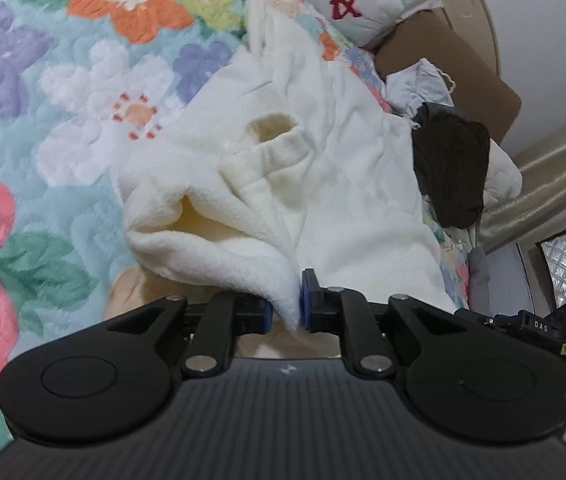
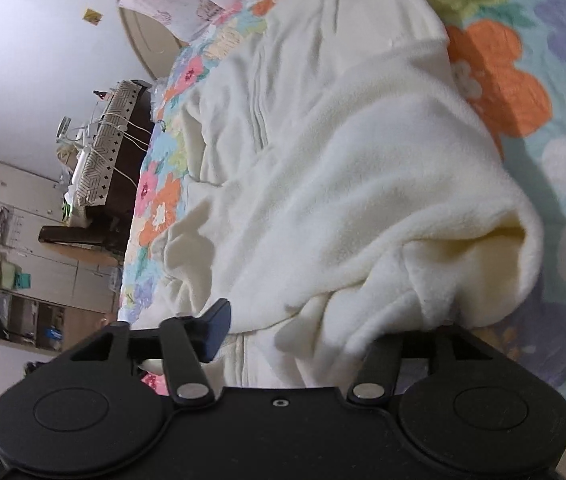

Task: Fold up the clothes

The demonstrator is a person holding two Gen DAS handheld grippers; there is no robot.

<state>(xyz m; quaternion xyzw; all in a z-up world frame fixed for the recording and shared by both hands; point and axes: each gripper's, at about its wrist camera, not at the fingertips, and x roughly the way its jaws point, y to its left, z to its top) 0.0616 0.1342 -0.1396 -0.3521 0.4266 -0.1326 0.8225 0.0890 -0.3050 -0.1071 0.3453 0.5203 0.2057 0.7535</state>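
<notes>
I see a floral quilt (image 1: pixel 43 128) covering the bed, with a white pillow (image 1: pixel 347 0) bearing a red mark at its head against a curved beige headboard (image 1: pixel 479 4). Off the bed's side, pale cabinets (image 2: pixel 23 216) stand under a plain white wall (image 2: pixel 39 40).

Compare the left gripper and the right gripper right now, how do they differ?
The left gripper is shut, pinching an edge of the white fleece garment; the right gripper stands open, with fleece draped between and over its fingers, hiding one. Both are black and sit low at the garment's near edge.
</notes>
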